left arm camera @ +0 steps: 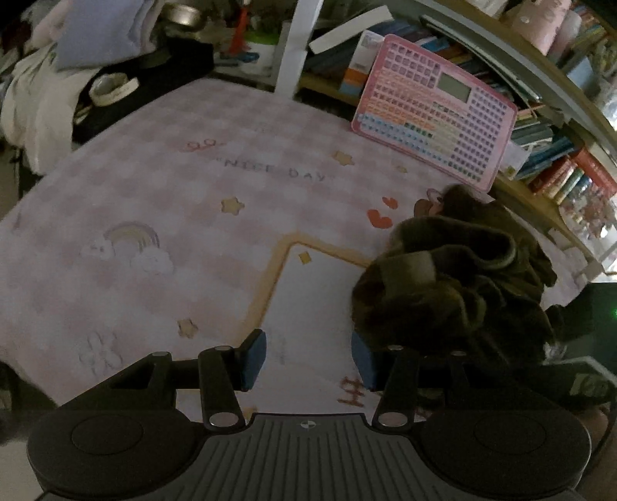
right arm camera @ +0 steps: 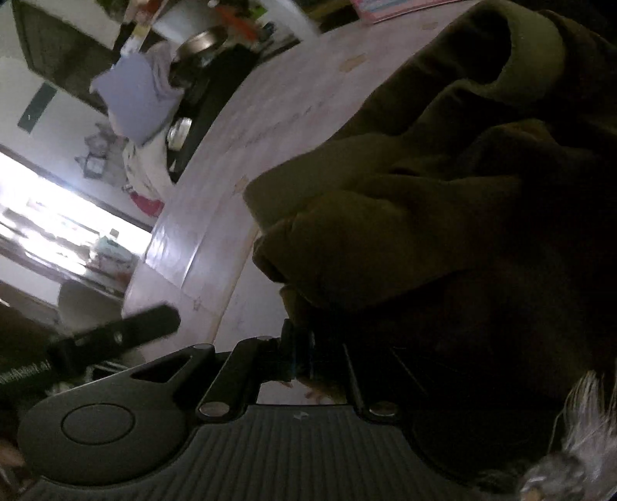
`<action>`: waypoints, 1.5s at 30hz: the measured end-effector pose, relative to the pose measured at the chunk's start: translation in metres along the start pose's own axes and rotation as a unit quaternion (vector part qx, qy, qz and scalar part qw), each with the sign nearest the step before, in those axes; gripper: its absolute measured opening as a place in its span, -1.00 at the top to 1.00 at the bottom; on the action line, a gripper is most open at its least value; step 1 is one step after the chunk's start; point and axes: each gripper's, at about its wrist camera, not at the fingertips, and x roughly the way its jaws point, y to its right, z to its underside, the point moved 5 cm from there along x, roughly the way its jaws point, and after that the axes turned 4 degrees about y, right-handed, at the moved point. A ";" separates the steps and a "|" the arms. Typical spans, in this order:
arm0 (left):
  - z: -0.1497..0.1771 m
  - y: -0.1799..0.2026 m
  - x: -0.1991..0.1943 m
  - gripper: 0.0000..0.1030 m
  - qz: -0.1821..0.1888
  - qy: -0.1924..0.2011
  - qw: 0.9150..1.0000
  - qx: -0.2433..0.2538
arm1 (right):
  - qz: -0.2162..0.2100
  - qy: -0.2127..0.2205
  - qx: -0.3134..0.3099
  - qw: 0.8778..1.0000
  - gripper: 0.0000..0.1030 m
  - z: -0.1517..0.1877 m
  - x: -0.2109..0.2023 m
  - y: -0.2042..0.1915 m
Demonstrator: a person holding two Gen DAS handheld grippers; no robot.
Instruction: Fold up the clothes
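A crumpled dark olive-green garment (left arm camera: 455, 285) lies bunched on the right side of the pink checked table mat (left arm camera: 162, 200). My left gripper (left arm camera: 308, 356) is open and empty, just above the mat, with the garment touching its right fingertip. In the right wrist view the same garment (right arm camera: 443, 200) fills most of the frame. My right gripper (right arm camera: 304, 354) is shut on a fold of this garment at its lower edge and holds it tilted above the mat (right arm camera: 231, 162).
A pink keyboard-like toy board (left arm camera: 435, 111) leans at the back right against shelves of books (left arm camera: 559, 162). A heap of pale clothes (left arm camera: 42, 92), a tape roll (left arm camera: 112, 88) and a metal bowl (left arm camera: 185, 15) sit at the back left.
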 end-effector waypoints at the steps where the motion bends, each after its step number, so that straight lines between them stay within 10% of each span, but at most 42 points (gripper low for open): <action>1: -0.003 -0.003 0.000 0.04 0.003 0.001 1.000 0.006 | 0.003 -0.002 -0.006 1.000 0.85 0.002 0.006 -0.006; 6: -0.021 -0.010 0.007 0.04 0.030 0.004 0.999 0.034 | 0.006 0.014 -0.018 1.000 0.67 0.006 0.018 -0.022; 12: -0.045 0.020 0.027 -0.10 0.077 0.010 0.991 0.109 | -0.005 0.044 -0.043 0.998 -0.33 0.020 -0.009 -0.036; 18: -0.053 0.093 0.046 -0.19 0.146 0.016 0.963 0.224 | 0.058 0.132 0.042 0.989 -0.33 0.033 -0.079 0.009; 29: -0.063 0.162 0.090 -0.18 0.178 0.014 0.928 0.326 | 0.204 0.267 0.223 0.915 -0.33 0.091 -0.181 0.103; 32: -0.056 0.175 0.103 0.19 0.178 0.003 0.926 0.332 | 0.210 0.274 0.232 0.909 -0.33 0.090 -0.182 0.107; 34: -0.057 0.177 0.103 0.86 0.188 0.006 0.924 0.332 | 0.211 0.276 0.234 0.908 -0.33 0.088 -0.184 0.110; 36: -0.058 0.180 0.103 0.96 0.197 0.010 0.922 0.332 | 0.212 0.277 0.236 0.907 -0.33 0.087 -0.184 0.111; 41: -0.136 0.127 0.058 0.96 0.232 0.085 0.954 0.170 | 0.232 0.285 0.239 0.899 -0.32 0.084 -0.190 0.116; 45: -0.170 0.047 0.086 0.73 0.119 0.068 0.986 0.099 | 0.247 0.281 0.251 0.893 -0.31 0.086 -0.192 0.127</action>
